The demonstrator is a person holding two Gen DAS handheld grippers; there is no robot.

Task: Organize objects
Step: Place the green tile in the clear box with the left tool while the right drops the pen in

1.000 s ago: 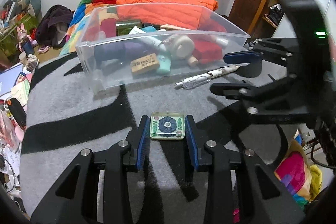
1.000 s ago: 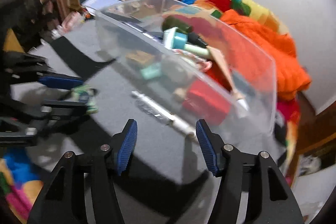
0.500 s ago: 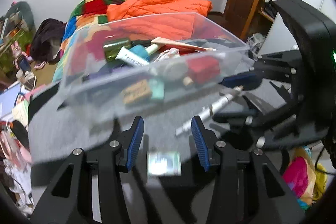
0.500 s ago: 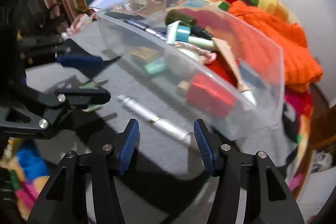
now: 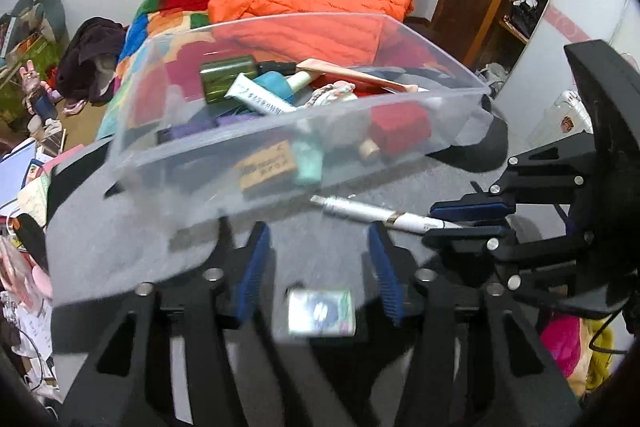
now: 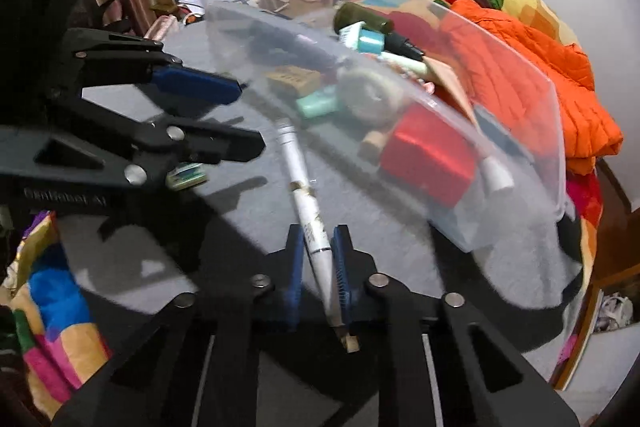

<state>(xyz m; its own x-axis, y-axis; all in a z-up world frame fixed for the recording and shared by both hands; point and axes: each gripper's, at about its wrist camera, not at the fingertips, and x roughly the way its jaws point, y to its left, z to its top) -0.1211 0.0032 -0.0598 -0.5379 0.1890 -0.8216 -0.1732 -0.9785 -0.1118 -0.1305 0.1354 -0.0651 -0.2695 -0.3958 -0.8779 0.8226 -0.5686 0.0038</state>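
Grey table [image 6: 224,247]: right tongs [image 6: 317,269] clamp pen [image 6: 310,223]; left tongs [image 5: 320,269] opening, empty.

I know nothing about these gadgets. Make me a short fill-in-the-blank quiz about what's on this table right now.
1. The right gripper has its jaws shut on a white ____.
2. The left gripper has its jaws ____, nothing pressed between them.
3. The small flower-patterned tile lies on the grey cloth, ____ the clear plastic bin.
4. The green bottle lies ____ the bin.

Missing words: pen; open; outside; inside
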